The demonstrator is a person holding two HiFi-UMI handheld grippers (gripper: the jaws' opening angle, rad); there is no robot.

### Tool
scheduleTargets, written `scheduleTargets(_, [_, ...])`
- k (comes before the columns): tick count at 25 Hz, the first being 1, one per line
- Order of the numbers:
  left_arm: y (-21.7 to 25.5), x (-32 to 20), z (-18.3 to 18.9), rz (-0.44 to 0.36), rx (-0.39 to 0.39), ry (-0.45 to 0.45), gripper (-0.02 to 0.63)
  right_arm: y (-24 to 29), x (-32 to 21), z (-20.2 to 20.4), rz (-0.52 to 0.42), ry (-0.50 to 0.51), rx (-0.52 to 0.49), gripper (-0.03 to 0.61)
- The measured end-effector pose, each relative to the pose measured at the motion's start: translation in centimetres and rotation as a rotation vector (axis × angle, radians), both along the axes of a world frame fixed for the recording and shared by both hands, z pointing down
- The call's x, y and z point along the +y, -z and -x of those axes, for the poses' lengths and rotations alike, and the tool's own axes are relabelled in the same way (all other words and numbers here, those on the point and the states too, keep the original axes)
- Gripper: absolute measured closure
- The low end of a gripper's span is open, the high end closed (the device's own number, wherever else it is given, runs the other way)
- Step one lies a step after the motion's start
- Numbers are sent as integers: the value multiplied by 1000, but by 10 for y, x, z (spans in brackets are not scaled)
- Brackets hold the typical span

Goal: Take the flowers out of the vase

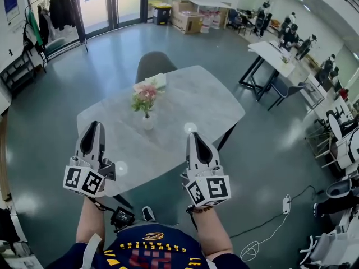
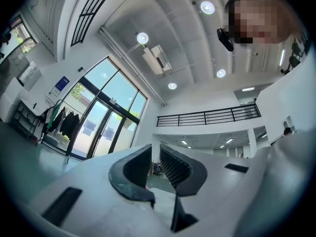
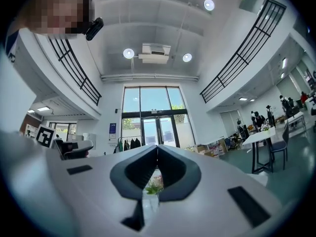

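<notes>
2 grippers are held over the near edge of a grey table (image 1: 207, 102), 1 in each hand. The flowers (image 1: 145, 94), pink with green leaves, are seen standing upright in a small white vase (image 1: 147, 121) near the middle of the table. The vase is placed beyond both grippers, between their lines and well apart from each. The left gripper (image 1: 93, 124) is held with its jaws only slightly apart. In the left gripper view a narrow gap is shown between the 2 ribbed inner faces of that gripper (image 2: 154, 149), and nothing is held in it. The right gripper (image 1: 193, 134) is closed and nothing is gripped. In the right gripper view its tips (image 3: 157, 147) are seen touching, and the flowers (image 3: 154, 185) and vase (image 3: 148, 201) are glimpsed farther off through the opening below those tips. A grey chair (image 1: 152, 63) is set at the far side of the table, and a pale object (image 1: 158, 80) is laid on the table just behind the flowers.
</notes>
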State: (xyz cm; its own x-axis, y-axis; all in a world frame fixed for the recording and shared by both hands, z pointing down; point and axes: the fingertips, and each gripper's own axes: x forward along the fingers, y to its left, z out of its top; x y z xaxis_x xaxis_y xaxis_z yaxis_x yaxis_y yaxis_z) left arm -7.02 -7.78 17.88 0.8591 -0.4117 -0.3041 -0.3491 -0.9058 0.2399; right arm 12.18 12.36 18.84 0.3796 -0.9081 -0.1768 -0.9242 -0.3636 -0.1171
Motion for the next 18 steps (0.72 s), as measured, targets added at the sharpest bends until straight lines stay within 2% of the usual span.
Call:
scheduleTargets(6, [-22, -35, -5, 73, 30, -32, 578, -17, -26, 0, 42, -4, -31, 571])
scheduleTargets(12, [-43, -45, -25, 101, 25, -57, 578, -36, -39, -8, 79, -5, -46, 571])
scheduleTargets(18, [-47, -42, -67, 55, -21, -78, 578, -62, -60, -50, 85, 26, -102, 571])
